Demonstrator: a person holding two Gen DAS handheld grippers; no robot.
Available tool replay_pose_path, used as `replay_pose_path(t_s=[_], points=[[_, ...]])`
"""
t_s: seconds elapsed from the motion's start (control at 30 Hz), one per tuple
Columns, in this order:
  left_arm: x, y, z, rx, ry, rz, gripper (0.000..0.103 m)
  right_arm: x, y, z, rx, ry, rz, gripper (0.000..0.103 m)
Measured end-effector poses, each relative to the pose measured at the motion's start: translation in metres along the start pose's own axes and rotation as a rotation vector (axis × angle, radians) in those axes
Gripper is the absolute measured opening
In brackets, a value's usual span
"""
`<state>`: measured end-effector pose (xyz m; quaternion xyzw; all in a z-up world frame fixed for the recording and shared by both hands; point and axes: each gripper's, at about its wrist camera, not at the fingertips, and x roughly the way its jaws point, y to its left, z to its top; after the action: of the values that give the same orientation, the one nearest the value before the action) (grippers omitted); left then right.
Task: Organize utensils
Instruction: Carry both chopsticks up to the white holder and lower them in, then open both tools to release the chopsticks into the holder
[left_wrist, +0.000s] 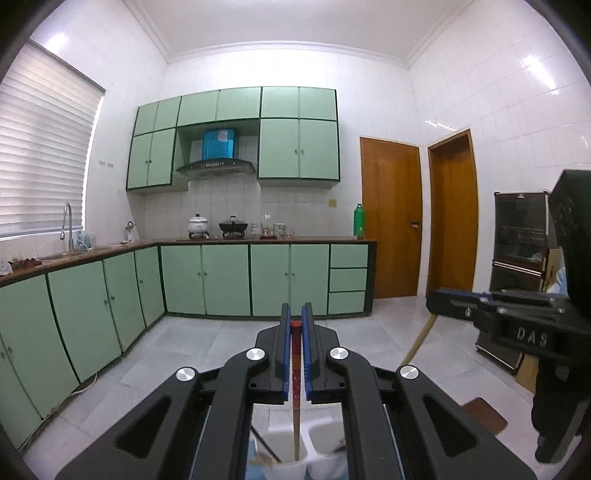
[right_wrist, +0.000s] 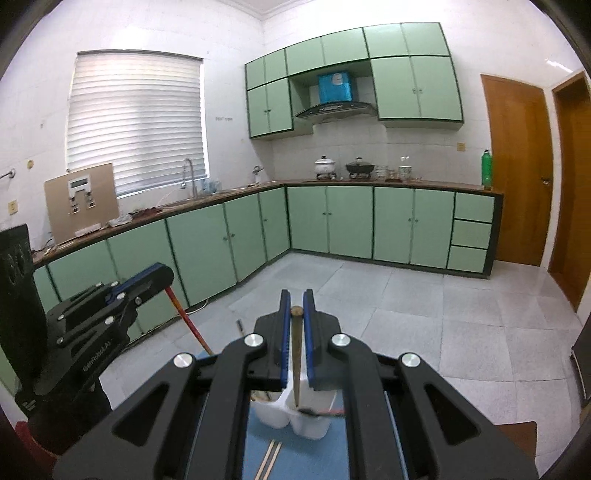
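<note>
a: left gripper (left_wrist: 296, 325)?
b: fingers pinching red-tipped chopstick (left_wrist: 295, 369), above white holder (left_wrist: 284, 439).
a: right gripper (right_wrist: 296, 302)?
b: pinching brown chopstick (right_wrist: 296, 354); tip in holder's right compartment (right_wrist: 314, 424).

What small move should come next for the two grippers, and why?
Probably lower both sticks into the white holder. The left gripper is shut on a red-tipped chopstick, the right gripper on a plain wooden chopstick, both hanging over its compartments.
</note>
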<state>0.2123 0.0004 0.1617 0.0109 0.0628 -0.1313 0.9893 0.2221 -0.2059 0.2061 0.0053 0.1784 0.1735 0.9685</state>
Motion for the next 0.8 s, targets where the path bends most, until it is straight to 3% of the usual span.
replay_pose_path(t_s=[0.1,0.23,0.43,0.57,0.8], points=[[0.023,0.002,-0.006,-0.017,0.013,0.004,0.005,0.022,-0.004,-0.006,-0.005,0.01,-0.026,0.006],[0.053,0.002,-0.03,-0.014,0.088,0.024,0.006,0.053,-0.007,-0.026,-0.007,0.059,-0.029,0.006],[0.068,0.009,-0.063,-0.033,0.195,0.021,0.006,0.071,-0.008,-0.056,0.012,0.127,-0.023,0.008],[0.061,0.011,-0.064,-0.032,0.206,0.016,0.016,0.058,-0.013,-0.063,0.035,0.111,-0.041,0.025],[0.019,0.01,-0.067,-0.038,0.194,0.015,0.039,0.014,-0.021,-0.075,0.079,0.06,-0.065,0.044]])
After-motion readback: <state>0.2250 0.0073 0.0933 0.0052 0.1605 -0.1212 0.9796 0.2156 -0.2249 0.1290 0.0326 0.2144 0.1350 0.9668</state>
